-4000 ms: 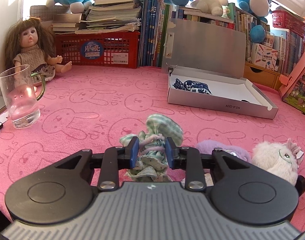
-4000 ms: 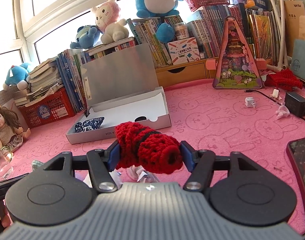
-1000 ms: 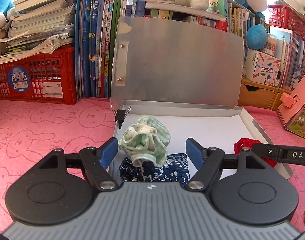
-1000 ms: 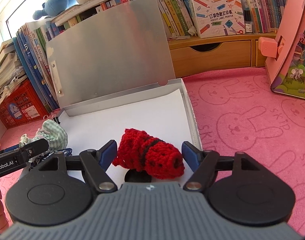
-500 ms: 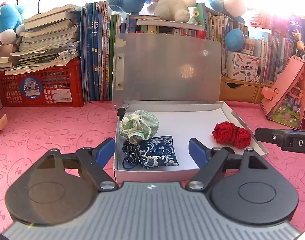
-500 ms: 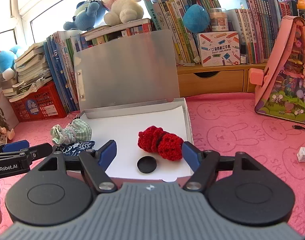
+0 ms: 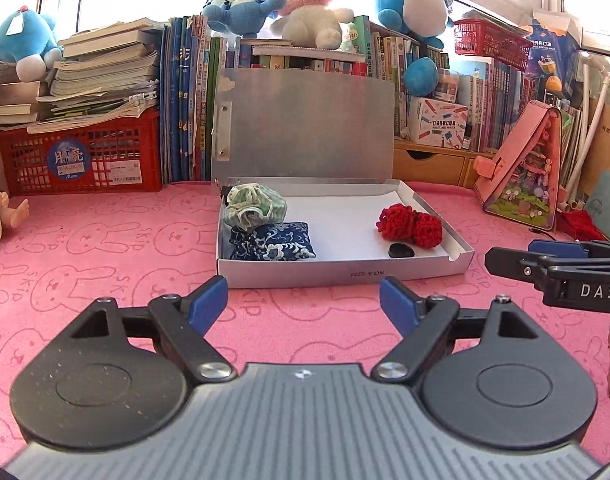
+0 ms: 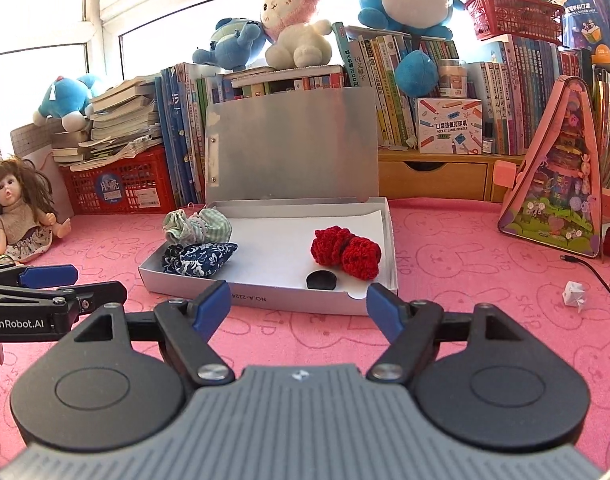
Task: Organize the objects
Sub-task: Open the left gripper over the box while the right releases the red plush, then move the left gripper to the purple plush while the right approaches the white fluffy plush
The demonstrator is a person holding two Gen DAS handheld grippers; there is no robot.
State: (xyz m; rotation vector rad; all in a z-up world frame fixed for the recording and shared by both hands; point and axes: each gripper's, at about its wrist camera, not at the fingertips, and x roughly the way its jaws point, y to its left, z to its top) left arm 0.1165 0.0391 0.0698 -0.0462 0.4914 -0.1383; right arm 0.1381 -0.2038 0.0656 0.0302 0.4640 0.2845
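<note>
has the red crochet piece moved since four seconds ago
Yes. The red crochet piece has left the right gripper's jaws and lies in the open box, near its right wall beside the black disc.

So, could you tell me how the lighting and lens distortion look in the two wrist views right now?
Left wrist view: the windows behind the pink rabbit plush are blown out, yet the open box is evenly lit and sharp. Right wrist view: similar backlight glare up top, and the fisheye bows the window frame and the bookshelf edges; the red crochet piece stays crisp.
</note>
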